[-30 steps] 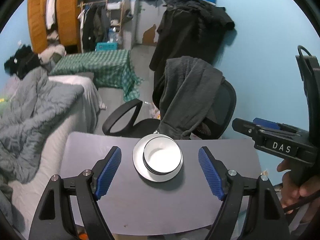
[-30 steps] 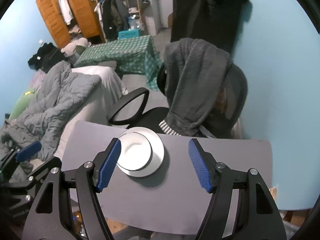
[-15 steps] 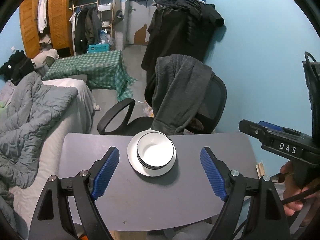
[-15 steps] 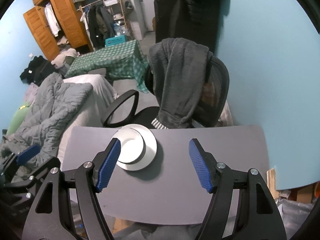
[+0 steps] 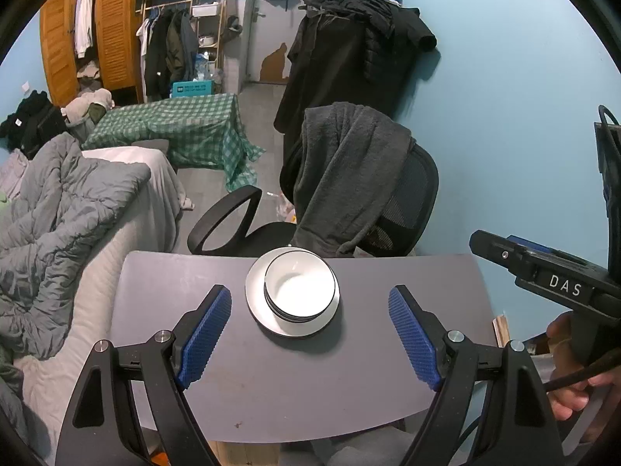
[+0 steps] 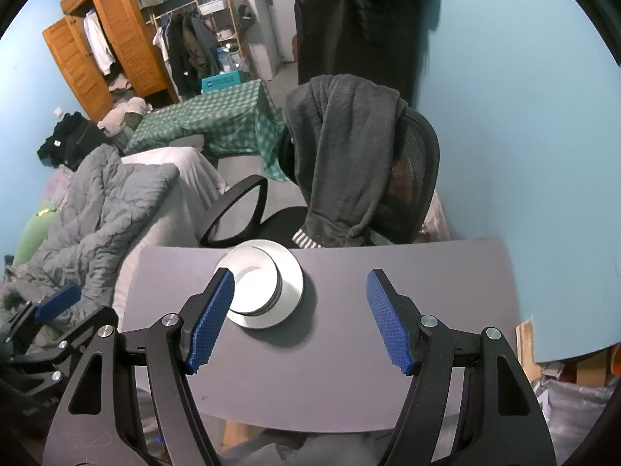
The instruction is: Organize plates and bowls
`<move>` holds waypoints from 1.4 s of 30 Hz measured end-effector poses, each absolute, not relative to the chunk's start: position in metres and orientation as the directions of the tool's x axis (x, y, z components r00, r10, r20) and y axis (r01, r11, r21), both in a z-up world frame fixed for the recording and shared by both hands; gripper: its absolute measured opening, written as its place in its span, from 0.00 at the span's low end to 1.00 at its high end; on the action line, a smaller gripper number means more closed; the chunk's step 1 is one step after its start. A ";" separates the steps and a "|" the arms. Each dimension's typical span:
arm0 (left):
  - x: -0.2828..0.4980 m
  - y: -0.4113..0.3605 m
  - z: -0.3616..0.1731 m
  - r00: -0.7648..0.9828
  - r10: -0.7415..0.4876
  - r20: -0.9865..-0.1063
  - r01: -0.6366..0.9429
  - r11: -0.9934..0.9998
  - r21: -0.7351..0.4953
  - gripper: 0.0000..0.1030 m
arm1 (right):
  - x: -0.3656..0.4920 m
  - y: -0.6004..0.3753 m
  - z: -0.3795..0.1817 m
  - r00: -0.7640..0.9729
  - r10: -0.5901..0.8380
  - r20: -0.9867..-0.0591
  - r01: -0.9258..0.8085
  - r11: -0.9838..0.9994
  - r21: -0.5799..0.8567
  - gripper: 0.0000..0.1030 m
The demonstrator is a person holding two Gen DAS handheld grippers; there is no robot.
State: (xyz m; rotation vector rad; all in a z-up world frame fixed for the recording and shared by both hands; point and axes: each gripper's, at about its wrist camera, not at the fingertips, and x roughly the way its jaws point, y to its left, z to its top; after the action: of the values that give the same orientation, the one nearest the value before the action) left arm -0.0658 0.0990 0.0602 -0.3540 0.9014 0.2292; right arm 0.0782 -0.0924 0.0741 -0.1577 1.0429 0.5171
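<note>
In the left wrist view, the left claw (image 5: 310, 334) is seen spread wide and empty above the grey surface (image 5: 407, 279). Nested white bowls (image 5: 299, 288) stand mouth-up on a white plate (image 5: 259, 305) near the far edge, just before an office chair (image 5: 403, 209). The stacking is judged finished, so little beyond withdrawal seems called for.

In the right wrist view, the right claw (image 6: 300, 320) is likewise spread and empty. Being round, the stack shows no long axis.
</note>
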 end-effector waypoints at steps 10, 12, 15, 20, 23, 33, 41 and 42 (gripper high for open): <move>-0.066 0.101 0.060 0.606 0.038 -0.795 -0.342 0.915 -0.216 0.82 | 0.075 -0.088 0.076 0.395 0.339 -0.854 -0.489 0.864 0.117 0.68; -0.067 0.101 0.060 0.608 0.037 -0.793 -0.340 0.915 -0.218 0.82 | 0.075 -0.088 0.076 0.394 0.338 -0.854 -0.489 0.864 0.116 0.68; -0.068 0.102 0.061 0.609 0.036 -0.792 -0.339 0.915 -0.220 0.82 | 0.075 -0.088 0.077 0.393 0.339 -0.855 -0.489 0.865 0.118 0.68; -0.071 0.101 0.062 0.615 0.038 -0.788 -0.337 0.916 -0.218 0.82 | 0.072 -0.085 0.076 0.392 0.335 -0.857 -0.484 0.867 0.117 0.68; -0.072 0.100 0.064 0.617 0.044 -0.786 -0.333 0.919 -0.210 0.82 | 0.070 -0.085 0.076 0.393 0.334 -0.857 -0.488 0.866 0.114 0.68; -0.068 0.091 0.067 0.602 0.066 -0.796 -0.320 0.933 -0.165 0.82 | 0.066 -0.085 0.071 0.384 0.346 -0.856 -0.494 0.860 0.126 0.68; -0.068 0.092 0.066 0.594 0.069 -0.801 -0.328 0.930 -0.163 0.82 | 0.065 -0.085 0.072 0.383 0.353 -0.854 -0.496 0.858 0.133 0.68; -0.068 0.092 0.067 0.596 0.068 -0.800 -0.330 0.929 -0.166 0.82 | 0.065 -0.085 0.072 0.382 0.352 -0.854 -0.495 0.859 0.133 0.68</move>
State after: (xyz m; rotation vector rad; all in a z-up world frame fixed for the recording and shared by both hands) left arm -0.0679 0.0924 0.0665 -0.3130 0.9069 0.2354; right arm 0.0653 -0.0848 0.0718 -0.1531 1.0478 0.5429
